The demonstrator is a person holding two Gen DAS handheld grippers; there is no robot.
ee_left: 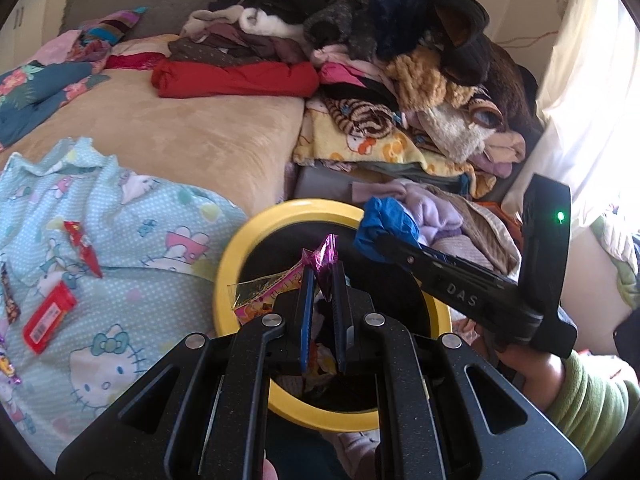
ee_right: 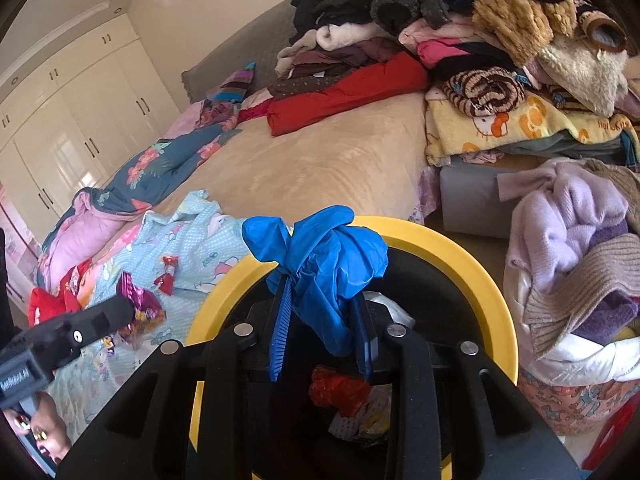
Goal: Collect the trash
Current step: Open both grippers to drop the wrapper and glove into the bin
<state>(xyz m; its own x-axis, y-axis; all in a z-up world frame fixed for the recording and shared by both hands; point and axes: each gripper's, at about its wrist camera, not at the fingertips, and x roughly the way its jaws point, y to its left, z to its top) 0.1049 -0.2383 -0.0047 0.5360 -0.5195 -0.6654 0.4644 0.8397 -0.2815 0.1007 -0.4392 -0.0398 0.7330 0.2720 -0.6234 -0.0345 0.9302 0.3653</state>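
Note:
A yellow-rimmed black bin stands against the bed, with wrappers lying inside. My left gripper hangs over its opening, shut on a magenta foil wrapper. My right gripper is over the same bin, shut on a crumpled blue glove. In the left wrist view the right gripper comes in from the right with the glove. The right wrist view shows the left gripper and its wrapper at lower left. A red wrapper and a red packet lie on the light blue sheet.
A tall pile of clothes covers the back and right of the bed. A basket of purple knitwear stands right of the bin. White wardrobes line the far left wall. A hand in a green sleeve holds the right gripper.

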